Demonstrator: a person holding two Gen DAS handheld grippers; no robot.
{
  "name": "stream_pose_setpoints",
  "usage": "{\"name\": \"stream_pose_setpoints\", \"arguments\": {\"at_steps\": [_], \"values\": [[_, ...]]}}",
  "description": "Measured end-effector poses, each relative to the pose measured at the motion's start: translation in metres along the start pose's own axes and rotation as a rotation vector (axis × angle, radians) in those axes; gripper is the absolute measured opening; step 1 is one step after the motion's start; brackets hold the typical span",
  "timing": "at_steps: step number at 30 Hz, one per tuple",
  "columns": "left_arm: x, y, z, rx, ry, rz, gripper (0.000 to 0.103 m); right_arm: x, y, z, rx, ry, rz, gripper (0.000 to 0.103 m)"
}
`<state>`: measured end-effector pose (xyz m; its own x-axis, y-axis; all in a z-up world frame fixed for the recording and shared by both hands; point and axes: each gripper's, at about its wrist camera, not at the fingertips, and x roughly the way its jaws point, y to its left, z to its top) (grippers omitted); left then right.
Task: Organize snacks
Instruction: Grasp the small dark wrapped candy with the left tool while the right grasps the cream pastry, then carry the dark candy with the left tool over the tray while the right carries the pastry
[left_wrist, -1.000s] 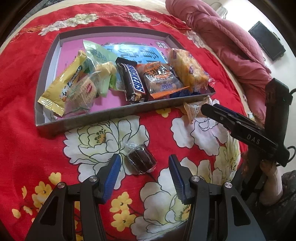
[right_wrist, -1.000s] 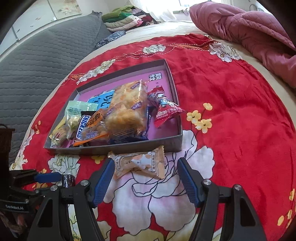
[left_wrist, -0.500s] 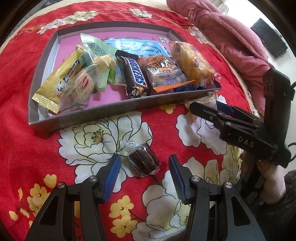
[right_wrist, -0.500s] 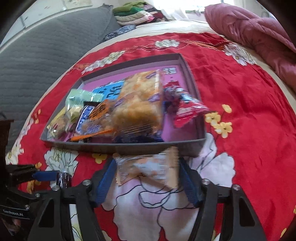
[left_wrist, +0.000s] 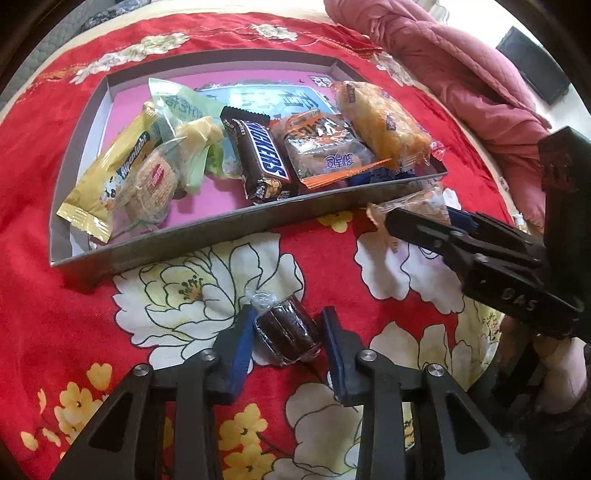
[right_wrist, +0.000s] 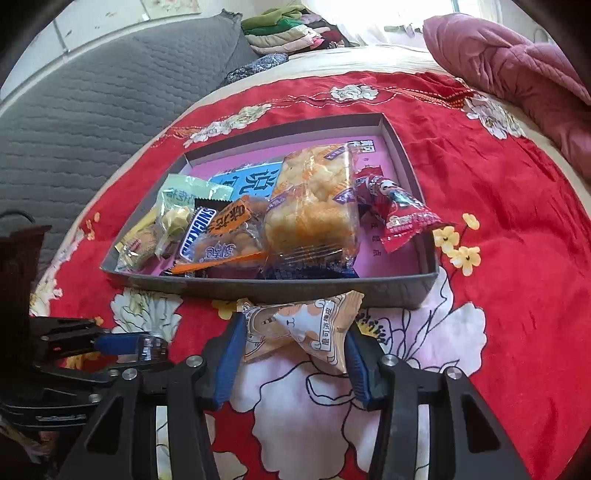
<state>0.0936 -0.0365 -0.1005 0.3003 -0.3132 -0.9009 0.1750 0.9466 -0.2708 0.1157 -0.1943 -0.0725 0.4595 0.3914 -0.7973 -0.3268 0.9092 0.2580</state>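
A: What do we have between the fingers of our left gripper (left_wrist: 286, 338)?

B: A small dark brown cake in clear plastic wrap (left_wrist: 286, 334). It lies on the red bedspread with white and yellow flowers (left_wrist: 44, 295), in front of the shallow grey cardboard tray with pink floor (left_wrist: 207, 230). The jaws are closing; the blue pads touch the wrapper on the left side and come very near on the right.

A: And our right gripper (right_wrist: 291, 339)?

B: There the jaws are also closing. Between them is a peach and white snack packet with a cartoon print (right_wrist: 301, 323), just beside the front wall of the tray. Both pads touch the ends of the wrapper and the packet looks a little bent.

A: What is inside the tray?

B: We see a brown Snickers bar (left_wrist: 258, 157), a yellow long wrapper (left_wrist: 110, 173), a pale green packet (left_wrist: 181, 107), an orange rice cracker pack (right_wrist: 314, 206) and a red candy bag (right_wrist: 397, 216).
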Motion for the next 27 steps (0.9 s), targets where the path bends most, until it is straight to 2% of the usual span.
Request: {"name": "stream_pose_setpoints", "arguments": {"at_steps": [16,27], "values": [[-0.033,0.009,-0.001,-0.024,-0.051,-0.021,0.037,-0.03,0.01,0.003,0.005,-0.045,0.04,0.05],[-0.064,0.011,0.01,-0.045,-0.145,-0.028,0.037,-0.048,0.015,0.02,0.022,-0.104,0.049,0.05]]}}
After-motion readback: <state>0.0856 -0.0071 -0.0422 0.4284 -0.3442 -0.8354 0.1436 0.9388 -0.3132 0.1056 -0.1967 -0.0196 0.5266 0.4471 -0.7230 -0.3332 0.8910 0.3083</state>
